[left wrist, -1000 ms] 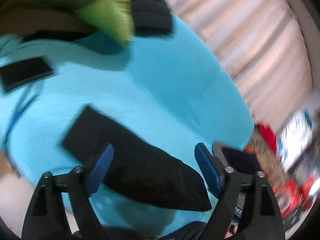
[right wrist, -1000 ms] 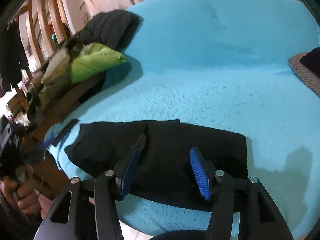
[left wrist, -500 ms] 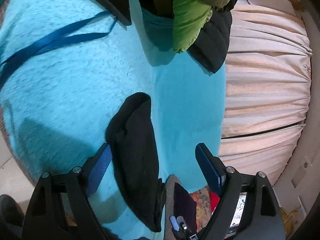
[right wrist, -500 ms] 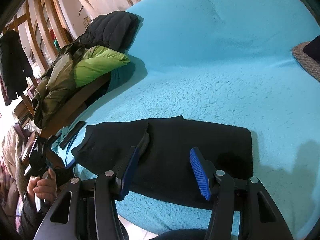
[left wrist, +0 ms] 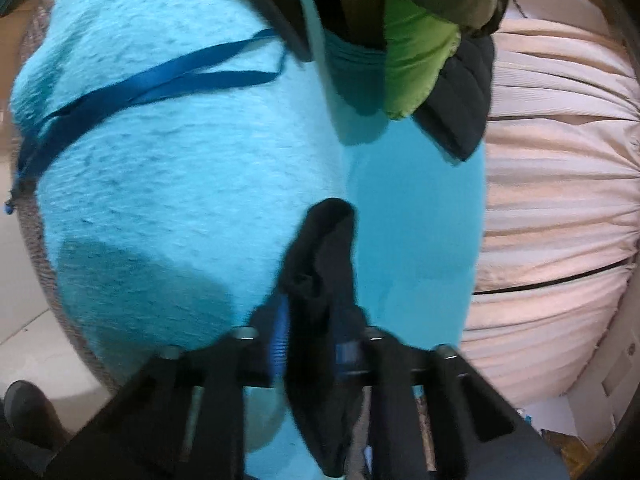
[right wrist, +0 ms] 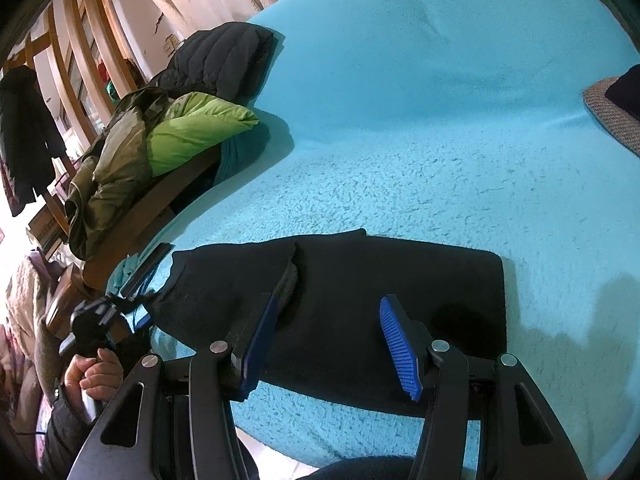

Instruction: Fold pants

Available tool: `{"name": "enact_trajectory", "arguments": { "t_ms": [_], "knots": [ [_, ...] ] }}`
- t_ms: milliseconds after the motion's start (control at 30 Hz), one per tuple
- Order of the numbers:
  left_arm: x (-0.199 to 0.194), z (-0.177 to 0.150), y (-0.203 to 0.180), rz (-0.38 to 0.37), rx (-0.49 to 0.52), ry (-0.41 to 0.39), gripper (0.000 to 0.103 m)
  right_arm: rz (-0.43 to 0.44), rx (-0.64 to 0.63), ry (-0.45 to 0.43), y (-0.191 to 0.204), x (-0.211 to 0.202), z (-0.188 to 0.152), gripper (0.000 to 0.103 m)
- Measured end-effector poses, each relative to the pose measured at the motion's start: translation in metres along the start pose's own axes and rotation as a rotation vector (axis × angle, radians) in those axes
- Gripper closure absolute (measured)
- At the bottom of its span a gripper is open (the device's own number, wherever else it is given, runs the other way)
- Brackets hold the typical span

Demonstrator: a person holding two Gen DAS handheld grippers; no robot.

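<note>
Since half a second ago, the left gripper (left wrist: 316, 344) has clamped the black pants (right wrist: 340, 300)' end, ready to fold; the right gripper (right wrist: 332, 340) hovers wide open, empty.

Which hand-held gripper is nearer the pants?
Left. The left hand-held gripper is shut on the pants at one end; the right hand-held gripper hovers open above them.
</note>
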State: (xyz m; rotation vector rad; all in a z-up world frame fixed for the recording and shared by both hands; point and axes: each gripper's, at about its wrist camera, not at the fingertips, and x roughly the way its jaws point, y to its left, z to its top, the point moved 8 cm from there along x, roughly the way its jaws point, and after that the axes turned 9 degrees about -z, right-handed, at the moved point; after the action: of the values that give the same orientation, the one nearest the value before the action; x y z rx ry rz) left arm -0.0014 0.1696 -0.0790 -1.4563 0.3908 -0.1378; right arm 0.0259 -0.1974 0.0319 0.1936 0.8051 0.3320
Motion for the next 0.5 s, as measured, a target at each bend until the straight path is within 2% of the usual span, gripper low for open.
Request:
{"name": "enact_trajectory", "arguments": {
  "t_ms": [300,400,500],
  "knots": [
    [0.001,-0.005,-0.01,0.11,0.149,-0.019,0.095,0.008,0.013,0.011,0.0,0.001,-0.001,0.047],
    [0.001,-0.008,-0.017,0.174,0.214,-0.024,0.095,0.011,0.02,0.007,-0.001,0.0,-0.002,0.047],
    [0.0,-0.012,-0.029,0.199,0.286,-0.036,0.096,0.023,0.041,0.004,-0.005,-0.001,-0.002,0.047]
  ]
}}
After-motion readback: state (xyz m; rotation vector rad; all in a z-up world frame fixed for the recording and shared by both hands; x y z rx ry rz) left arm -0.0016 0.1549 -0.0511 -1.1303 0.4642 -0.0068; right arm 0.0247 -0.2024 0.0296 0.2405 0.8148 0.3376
